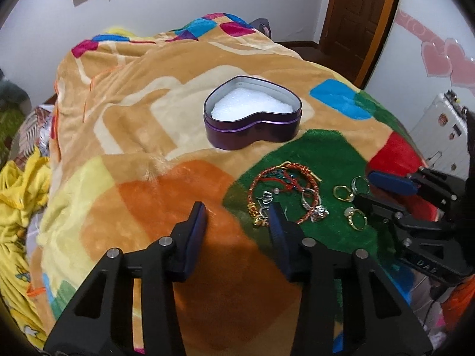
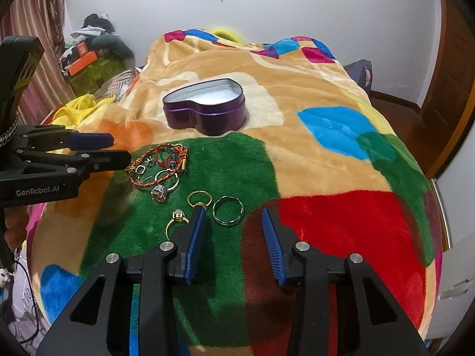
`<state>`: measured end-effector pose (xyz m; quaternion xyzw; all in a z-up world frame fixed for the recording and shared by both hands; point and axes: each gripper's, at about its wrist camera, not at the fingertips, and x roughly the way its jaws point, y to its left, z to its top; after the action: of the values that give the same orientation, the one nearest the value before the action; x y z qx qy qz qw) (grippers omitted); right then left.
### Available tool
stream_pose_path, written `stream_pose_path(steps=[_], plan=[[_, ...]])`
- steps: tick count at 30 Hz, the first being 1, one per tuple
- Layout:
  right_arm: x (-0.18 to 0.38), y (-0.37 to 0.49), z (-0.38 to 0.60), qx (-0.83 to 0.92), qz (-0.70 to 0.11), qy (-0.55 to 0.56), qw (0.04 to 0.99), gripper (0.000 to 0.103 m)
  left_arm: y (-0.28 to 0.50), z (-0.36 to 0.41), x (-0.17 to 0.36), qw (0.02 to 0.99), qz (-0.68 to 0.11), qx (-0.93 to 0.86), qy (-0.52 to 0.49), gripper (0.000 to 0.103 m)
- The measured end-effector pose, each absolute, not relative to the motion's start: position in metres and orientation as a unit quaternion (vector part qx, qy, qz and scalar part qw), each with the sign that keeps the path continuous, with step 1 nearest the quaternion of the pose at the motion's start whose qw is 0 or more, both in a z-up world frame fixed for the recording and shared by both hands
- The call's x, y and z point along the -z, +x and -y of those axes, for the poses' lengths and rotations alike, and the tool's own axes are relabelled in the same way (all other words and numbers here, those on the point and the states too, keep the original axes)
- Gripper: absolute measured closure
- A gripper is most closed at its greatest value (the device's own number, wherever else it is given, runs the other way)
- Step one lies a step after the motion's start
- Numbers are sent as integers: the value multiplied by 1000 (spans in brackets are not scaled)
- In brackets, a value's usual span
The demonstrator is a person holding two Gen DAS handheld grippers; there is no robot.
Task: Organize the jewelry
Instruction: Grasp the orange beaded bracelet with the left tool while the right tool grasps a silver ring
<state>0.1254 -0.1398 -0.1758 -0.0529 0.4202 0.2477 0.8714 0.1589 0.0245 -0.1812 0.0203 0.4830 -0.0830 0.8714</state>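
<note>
Jaws apart, purple heart tin (image 1: 252, 121) (white foam inside), tangled bracelets (image 1: 282, 190)

Surface: bed under a patchwork blanket (image 2: 311, 154).
Middle: purple heart tin (image 2: 204, 112), open, white foam inside.
Green patch: tangled red-gold bracelets (image 2: 160, 163), gem ring (image 2: 160, 193), gold rings (image 2: 199, 198), silver ring (image 2: 228, 210).

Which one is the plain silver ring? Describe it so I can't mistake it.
Start at the purple heart tin on the blanket and come down onto the green patch. Of three loose rings, the silver ring lies nearest the red patch: the widest hoop, no stone, while its neighbours are gold.
</note>
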Motion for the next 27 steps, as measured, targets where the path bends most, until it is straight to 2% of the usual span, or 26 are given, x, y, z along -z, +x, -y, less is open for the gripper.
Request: stream_pose_path(steps=[1,3,13,18,27], plan=[[176,126,139,-250,-420,-53,871,70,157,-23,180,871,-483,86,14,65],[176,125,139,-252,-420,-52,870,70,155,-25,176,869,-484,103,-4,78],[177,126,137,-257,-420,-46,869,71,158,-17,197,843,-524,120,-22,83],[179,126,137,-259,-419,-50,869,71,163,-30,199,838,-533,107,-56,96],[180,124,131,-260,-418,-58,869,71,167,-28,204,837,-530,110,-78,96]])
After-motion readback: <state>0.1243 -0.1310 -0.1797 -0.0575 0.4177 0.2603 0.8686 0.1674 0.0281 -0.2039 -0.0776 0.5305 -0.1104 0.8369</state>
